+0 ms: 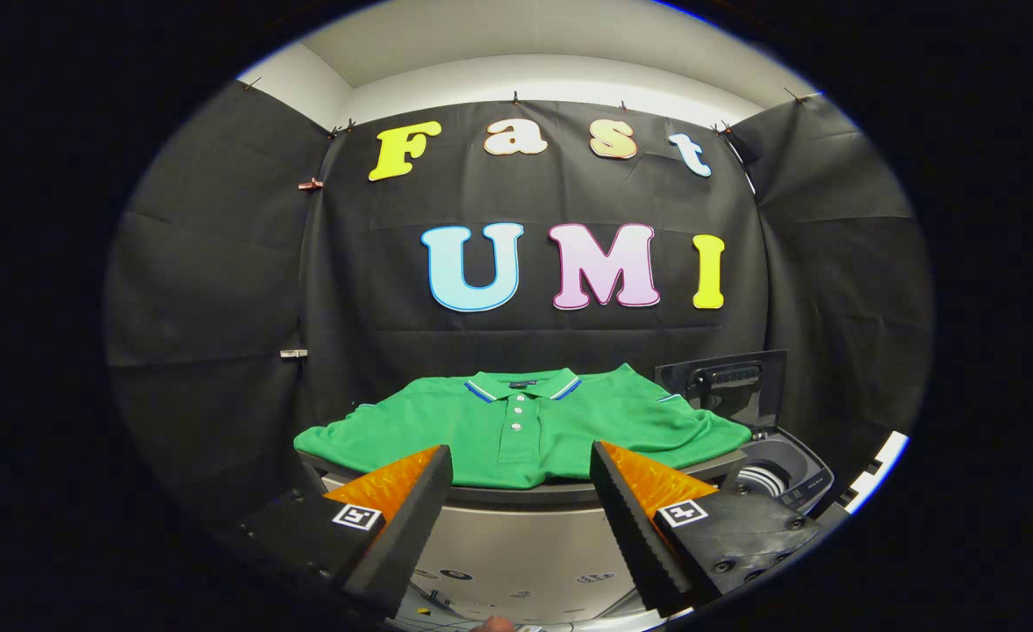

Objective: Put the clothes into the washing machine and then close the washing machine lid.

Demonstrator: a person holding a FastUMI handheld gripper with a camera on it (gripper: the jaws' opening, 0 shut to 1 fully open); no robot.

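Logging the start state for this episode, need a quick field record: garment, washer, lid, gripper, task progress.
garment: green polo shirt, laid flat on a grey surface, collar toward the booth wall
washer: washing machine beside the shirt's sleeve, drum opening visible
lid: washer lid raised, standing upright behind the opening
gripper: gripper open, fingers spread, holding nothing; shirt lies just beyond the fingertips
task progress: shirt not yet picked up, lid not yet closed

Green polo shirt point(525, 426), blue-and-white striped collar; dark grey washing machine point(784, 474)
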